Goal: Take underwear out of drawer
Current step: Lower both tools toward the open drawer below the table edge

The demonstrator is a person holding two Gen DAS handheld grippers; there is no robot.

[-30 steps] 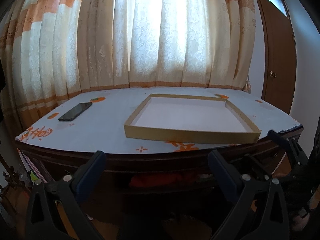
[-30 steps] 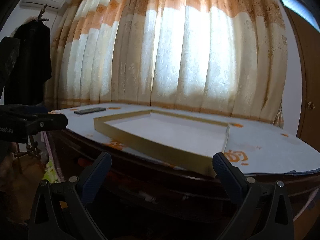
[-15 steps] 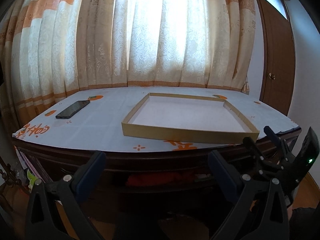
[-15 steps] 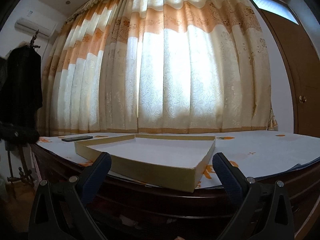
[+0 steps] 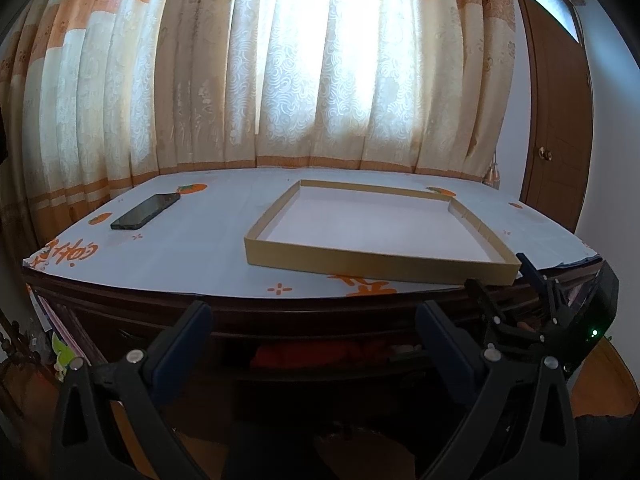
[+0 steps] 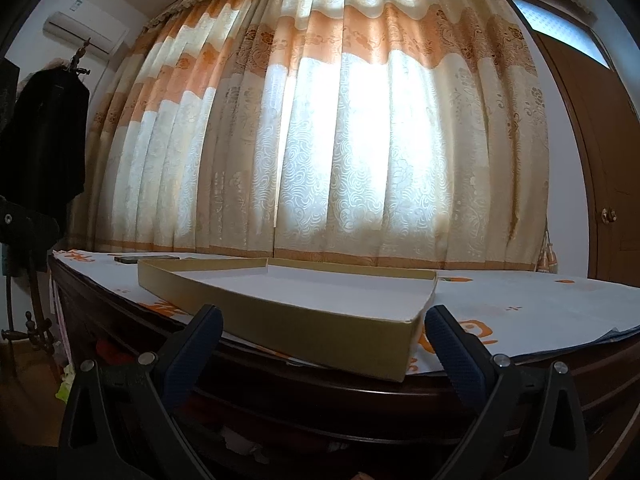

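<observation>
Both the left hand-held gripper (image 5: 312, 344) and right hand-held gripper (image 6: 322, 336) hover spread and empty before the dark wooden bench (image 5: 240, 312), likely approaching; next, reaching the red-orange underwear (image 5: 320, 354) in the drawer opening under its front edge.

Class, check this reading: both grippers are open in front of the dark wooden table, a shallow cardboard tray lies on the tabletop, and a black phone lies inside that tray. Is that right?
Not quite. The black phone lies outside the shallow cardboard tray, on the table cover to its left; the left wrist view shows this. The rest holds: left gripper and right gripper are open before the table.
</observation>
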